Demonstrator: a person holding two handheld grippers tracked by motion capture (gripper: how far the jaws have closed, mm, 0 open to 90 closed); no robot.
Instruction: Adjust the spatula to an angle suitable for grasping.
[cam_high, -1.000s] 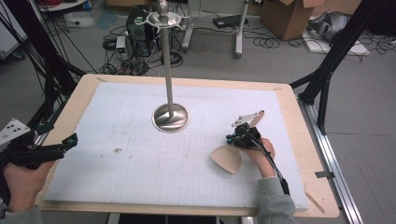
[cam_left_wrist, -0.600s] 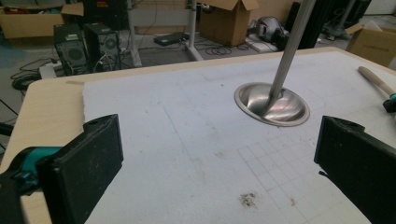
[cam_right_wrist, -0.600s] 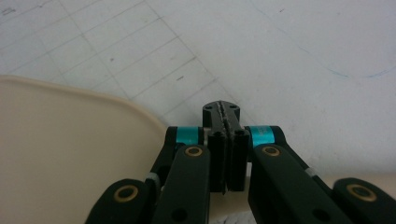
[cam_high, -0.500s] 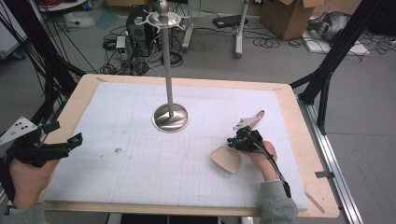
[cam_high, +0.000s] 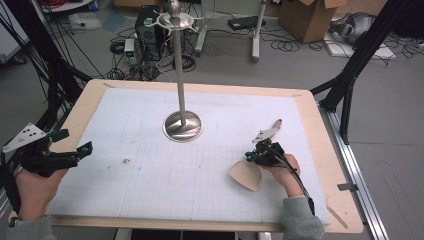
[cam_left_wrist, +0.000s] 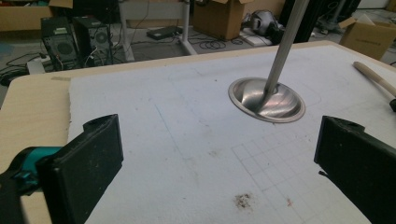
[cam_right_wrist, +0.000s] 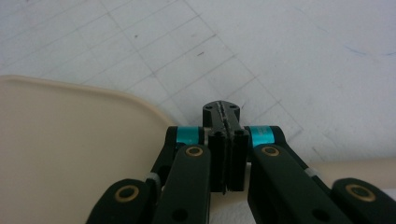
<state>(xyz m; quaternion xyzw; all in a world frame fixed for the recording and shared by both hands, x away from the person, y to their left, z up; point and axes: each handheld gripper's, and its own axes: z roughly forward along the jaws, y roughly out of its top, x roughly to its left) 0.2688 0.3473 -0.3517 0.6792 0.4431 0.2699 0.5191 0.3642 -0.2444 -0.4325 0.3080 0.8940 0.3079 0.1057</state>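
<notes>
A cream spatula lies flat on the white gridded mat (cam_high: 150, 200), its blade (cam_high: 246, 176) toward me and its handle end (cam_high: 277, 123) pointing away. My right gripper (cam_high: 252, 157) hovers low over the spatula's neck. In the right gripper view its jaws (cam_right_wrist: 222, 110) are pressed together, with the blade (cam_right_wrist: 70, 154) to their left and the handle (cam_right_wrist: 355, 169) running off to the right. The neck is hidden under the gripper, so contact cannot be judged. My left gripper (cam_high: 82, 149) sits at the table's left edge, jaws wide apart (cam_left_wrist: 222, 147) over bare mat.
A metal stand with a round base (cam_high: 183, 127) and a tall pole topped by hooks (cam_high: 173, 18) rises at the mat's centre; its base (cam_left_wrist: 266, 99) lies ahead of the left gripper. A small brown speck (cam_high: 126, 161) marks the mat. Beyond the table, cables, boxes and frame legs crowd the floor.
The left gripper has edged a little to the right. The right gripper and the spatula have stayed put.
</notes>
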